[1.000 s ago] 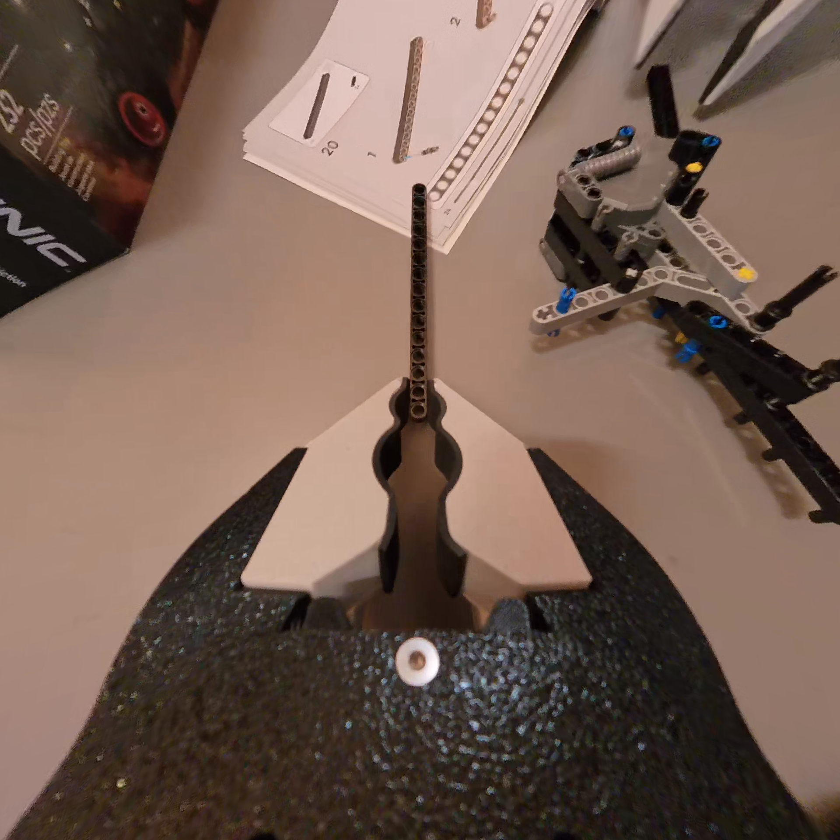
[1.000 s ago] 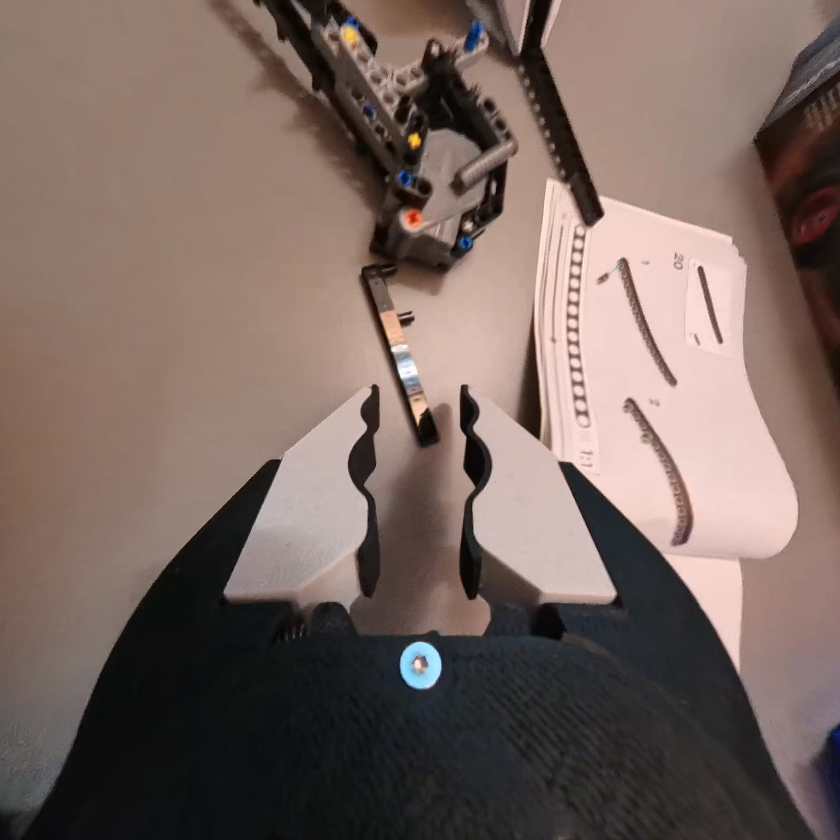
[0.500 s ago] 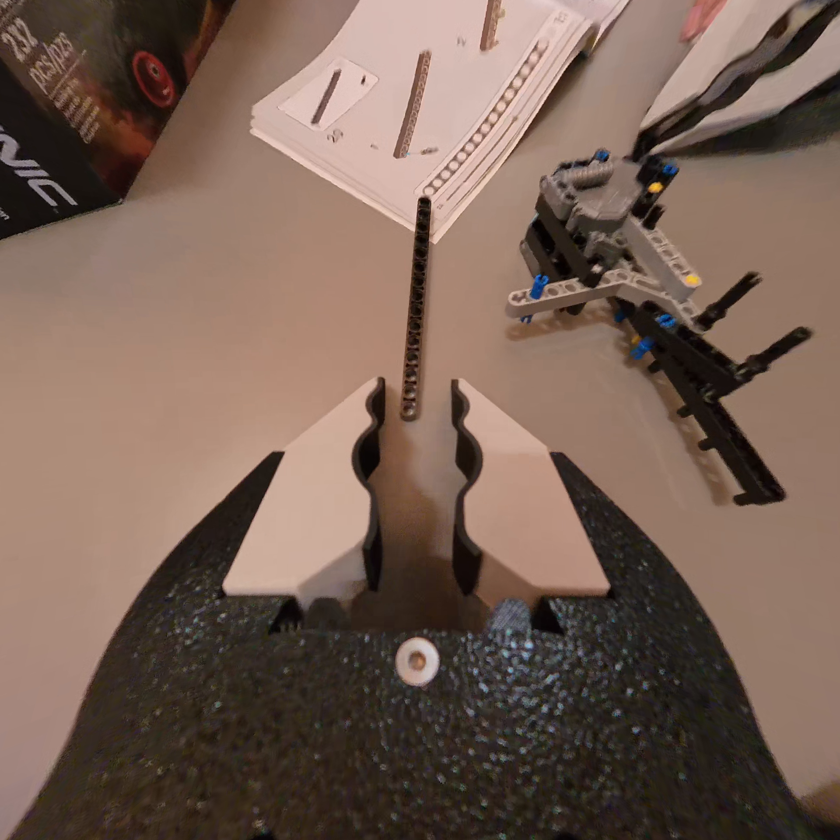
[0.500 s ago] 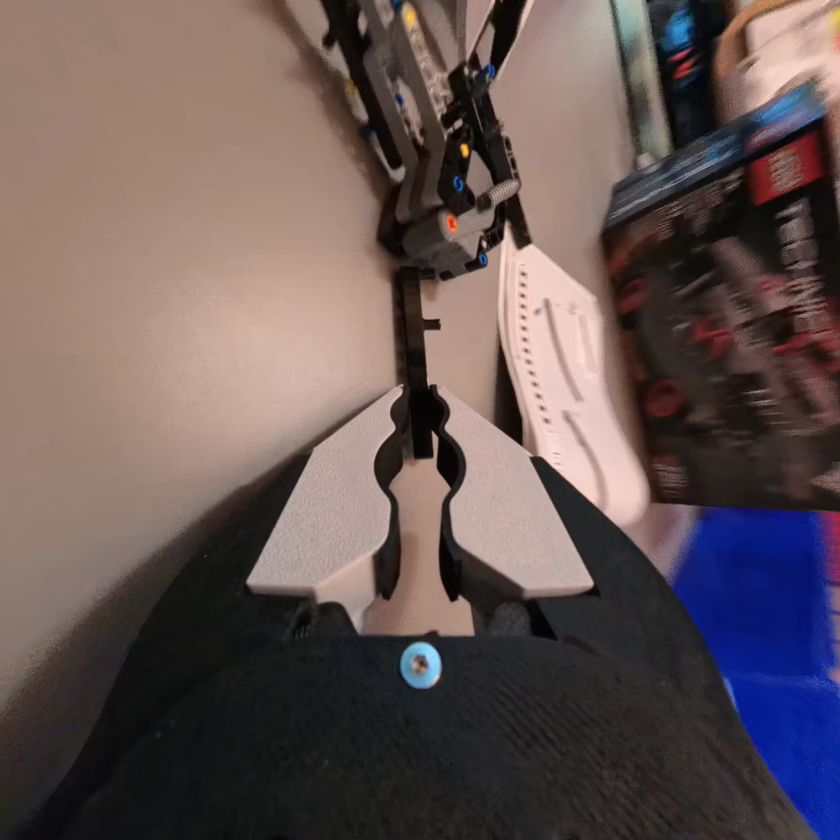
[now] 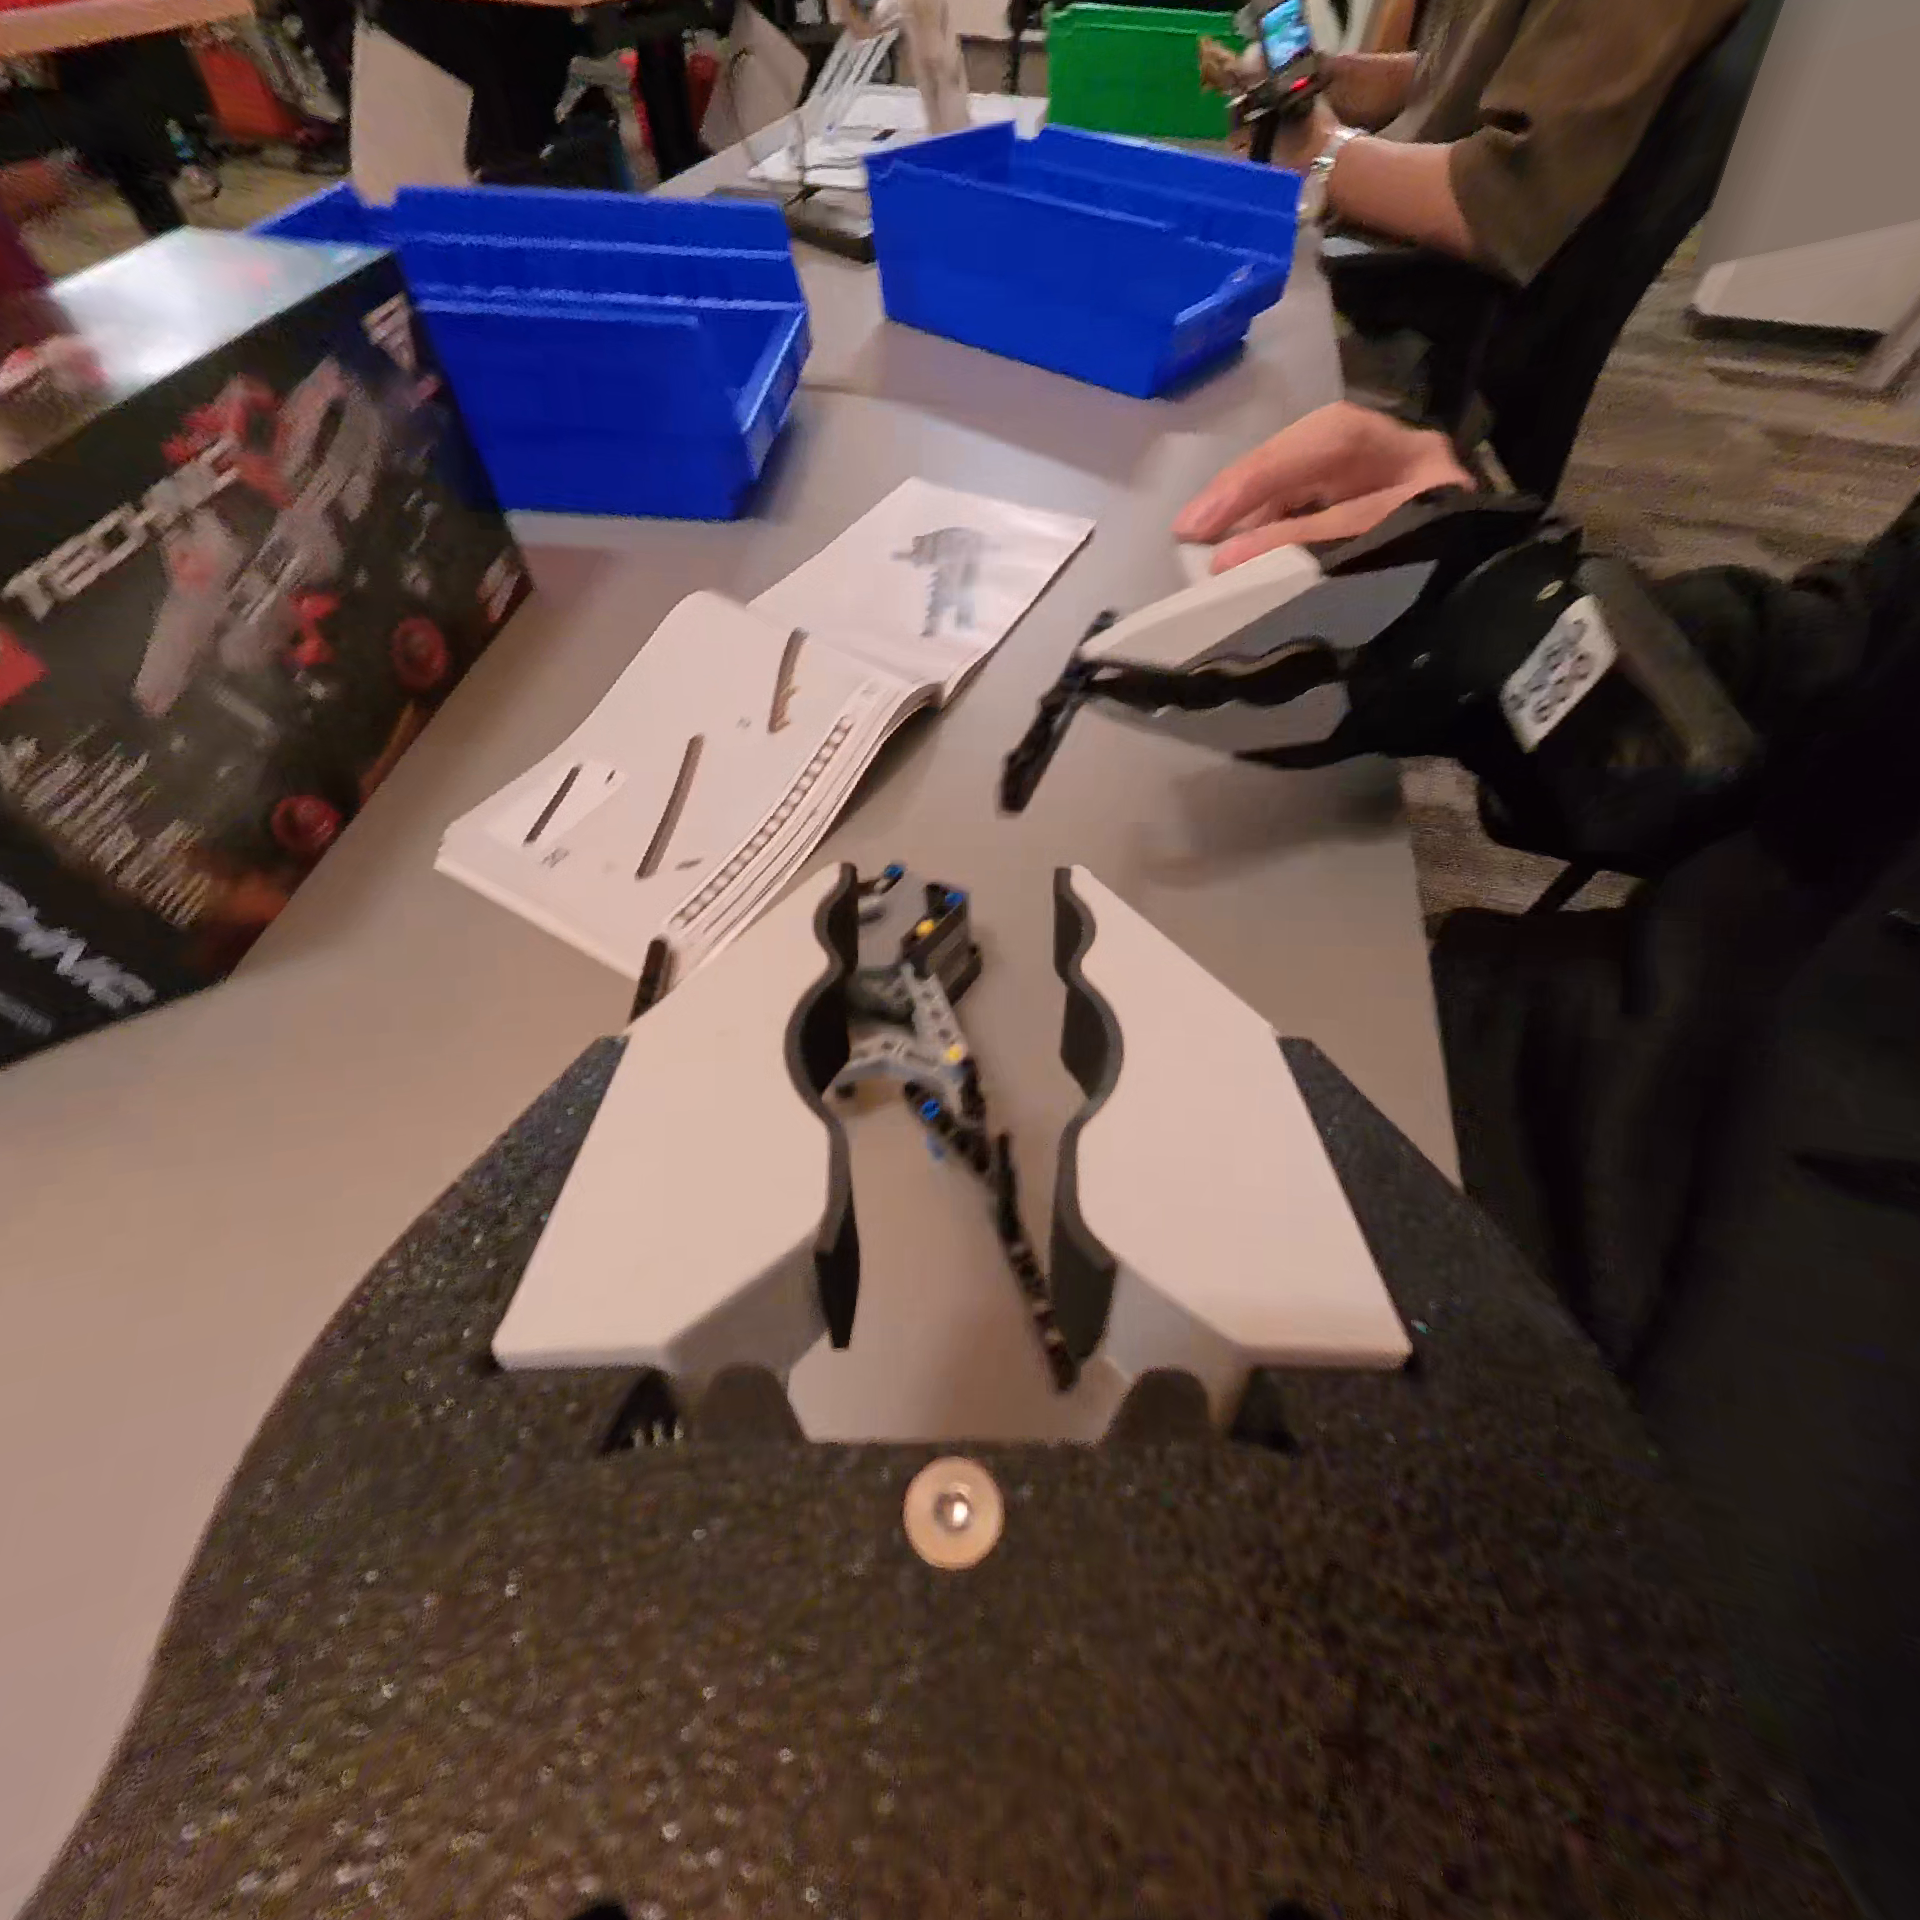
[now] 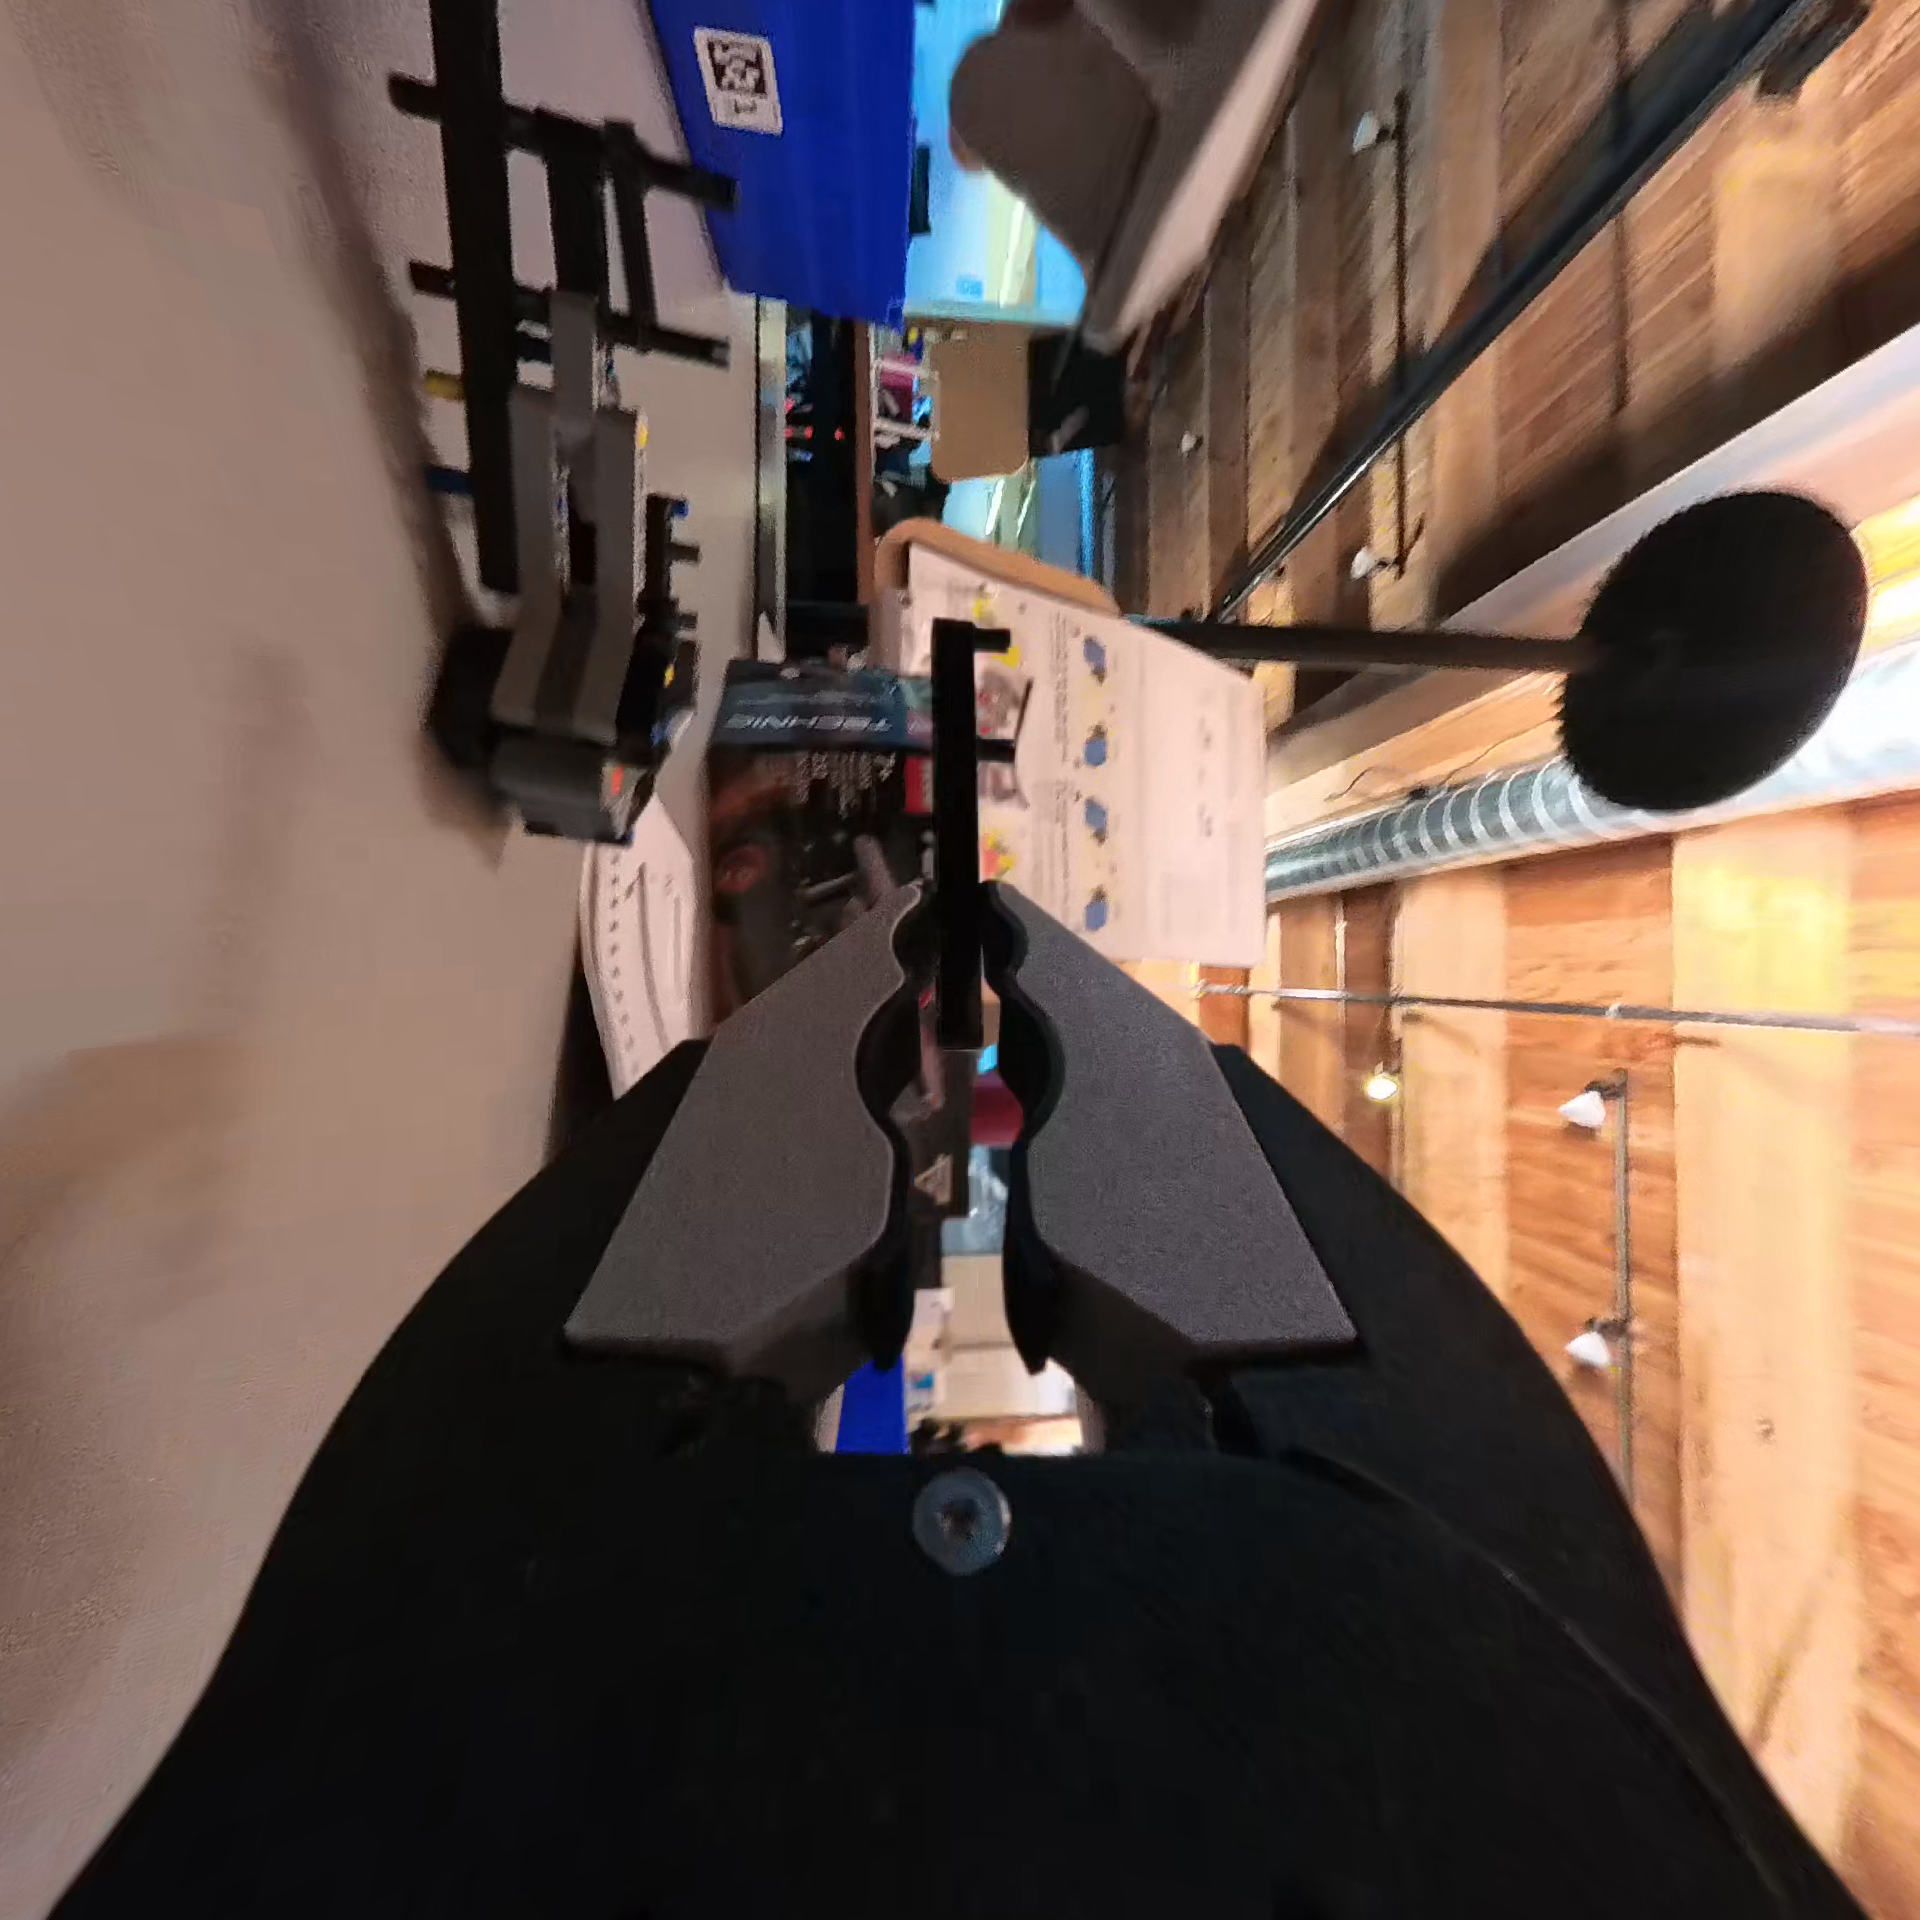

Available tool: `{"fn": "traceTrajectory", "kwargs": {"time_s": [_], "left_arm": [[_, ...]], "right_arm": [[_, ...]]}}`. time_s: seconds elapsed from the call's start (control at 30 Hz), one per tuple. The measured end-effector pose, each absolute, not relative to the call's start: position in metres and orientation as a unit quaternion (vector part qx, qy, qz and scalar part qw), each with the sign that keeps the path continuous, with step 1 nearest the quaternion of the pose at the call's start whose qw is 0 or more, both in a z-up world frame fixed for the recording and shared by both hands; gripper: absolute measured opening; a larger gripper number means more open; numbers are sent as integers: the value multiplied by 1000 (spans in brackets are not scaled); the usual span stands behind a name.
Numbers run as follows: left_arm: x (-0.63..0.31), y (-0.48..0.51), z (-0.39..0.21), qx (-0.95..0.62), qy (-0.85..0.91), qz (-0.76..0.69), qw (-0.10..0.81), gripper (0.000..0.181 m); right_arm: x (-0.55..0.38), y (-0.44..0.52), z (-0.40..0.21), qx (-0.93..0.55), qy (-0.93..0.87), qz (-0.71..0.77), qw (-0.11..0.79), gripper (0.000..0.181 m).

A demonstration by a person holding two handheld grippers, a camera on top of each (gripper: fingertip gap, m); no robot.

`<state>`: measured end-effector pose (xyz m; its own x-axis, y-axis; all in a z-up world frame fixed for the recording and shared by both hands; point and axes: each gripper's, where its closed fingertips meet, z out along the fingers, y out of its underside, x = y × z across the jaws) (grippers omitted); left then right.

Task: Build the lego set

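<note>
Right tool tilted sideways, gripping beam.

Booklet right of box (bins behind), on table.

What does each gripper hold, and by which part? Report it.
The right gripper clamps a black beam by its near end. The left gripper is open, holding nothing.

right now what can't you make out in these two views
- Long black beam, left wrist view: only its tip shows beside the left gripper; a finger hides the rest.
- Lego assembly, right wrist view: motion blur smears its pins and joints.
- Black beam in the right gripper, left wrist view: blurred, holes unreadable.
- Blue bins: contents hidden by their walls.
</note>
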<state>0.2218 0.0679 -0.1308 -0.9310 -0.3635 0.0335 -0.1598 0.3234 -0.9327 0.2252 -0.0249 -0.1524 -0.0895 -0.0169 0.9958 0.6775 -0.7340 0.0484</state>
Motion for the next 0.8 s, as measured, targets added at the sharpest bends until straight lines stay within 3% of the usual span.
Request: {"fn": "traceTrajectory", "kwargs": {"time_s": [0.3,0.4,0.53,0.7,0.8], "left_arm": [[210,42,-132,-73,842,-524,105,26],[211,39,-128,-69,830,-541,118,6],[213,42,-134,-52,831,-535,142,5],[225,54,-135,-28,819,-533,211,5],[218,54,-126,-12,803,-565,192,5]], "right_arm": [[217,11,-123,-571,-305,-712,274,5],[215,15,-122,-570,-301,-710,281,5],[218,17,-131,-611,-277,-674,309,5],[227,4,-123,-699,-71,-483,523,50],[222,5,-129,-716,32,-277,640,60]]}}
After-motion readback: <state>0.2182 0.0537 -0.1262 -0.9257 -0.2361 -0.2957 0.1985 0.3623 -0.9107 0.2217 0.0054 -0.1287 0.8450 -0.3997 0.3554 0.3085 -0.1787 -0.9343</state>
